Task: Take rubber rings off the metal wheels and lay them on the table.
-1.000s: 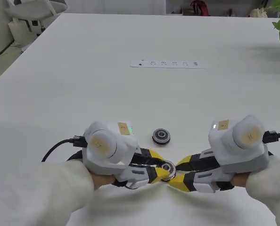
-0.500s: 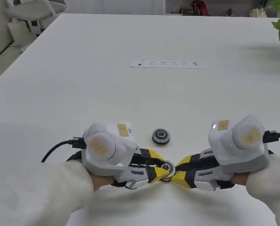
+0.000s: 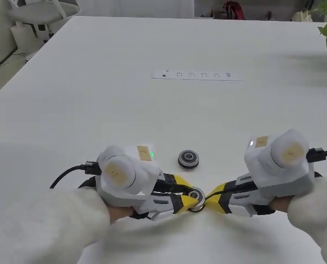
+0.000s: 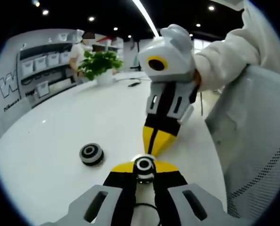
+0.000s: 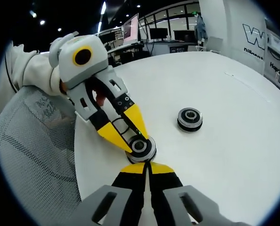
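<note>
White table (image 3: 97, 82) runs from the near edge to the far end, where a power strip (image 3: 196, 75) lies flat near the middle. A potted plant (image 4: 100, 63) stands at the table's far right corner.

At the near edge the two grippers meet tip to tip. The left gripper (image 3: 186, 199) has its yellow-tipped jaws clamped on a metal wheel (image 3: 195, 194), one tip on each side of it, just above the tabletop. The right gripper (image 3: 210, 197) comes in from the right with its jaws drawn narrow, almost together, tips against the wheel's rim. Whether they pinch the rubber ring cannot be told.

A second wheel (image 3: 188, 159), dark-banded around its rim, sits alone on the table just beyond the grippers.
</note>
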Motion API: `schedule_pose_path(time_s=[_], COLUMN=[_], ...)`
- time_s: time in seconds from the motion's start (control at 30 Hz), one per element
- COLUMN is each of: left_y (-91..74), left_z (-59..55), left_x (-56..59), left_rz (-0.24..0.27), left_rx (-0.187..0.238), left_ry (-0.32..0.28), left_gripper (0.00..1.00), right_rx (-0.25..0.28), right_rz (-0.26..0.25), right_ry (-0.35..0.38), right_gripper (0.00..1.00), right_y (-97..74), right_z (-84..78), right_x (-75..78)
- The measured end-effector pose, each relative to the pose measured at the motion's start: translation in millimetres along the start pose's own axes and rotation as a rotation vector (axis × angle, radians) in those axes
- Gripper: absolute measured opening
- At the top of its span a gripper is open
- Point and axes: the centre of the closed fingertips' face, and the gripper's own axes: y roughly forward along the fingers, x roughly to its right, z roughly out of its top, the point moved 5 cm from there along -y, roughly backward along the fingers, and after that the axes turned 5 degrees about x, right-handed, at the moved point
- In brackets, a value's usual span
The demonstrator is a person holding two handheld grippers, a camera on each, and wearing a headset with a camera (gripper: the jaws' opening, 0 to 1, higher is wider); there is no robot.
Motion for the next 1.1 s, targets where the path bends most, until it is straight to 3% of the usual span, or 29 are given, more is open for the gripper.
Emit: schedule_pose_path(time_s=[0.33,0.73,1.1], left_y=[-1.2,-1.2,-0.9], left_z=[-1.9,-1.6,-2.3], left_x=[0.9,1.7,1.4], left_rz=[0.006,0.011,0.017], left_rx=[0.023,0.029,0.037], left_ry=[0.0,0.0,-0.006], left_gripper=[0.14,0.14,0.14], right_rx=[0.021,0.089,0.091], right_rz=[0.008,0.023,0.025], right_ry=[0.117,0.29,0.278], right_gripper=[0.0,0.0,0.0], right_y=[-2.6,-7.0,-6.4], right_z=[-0.3,6.5,11.6], right_x=[2.4,1.8,-5.2])
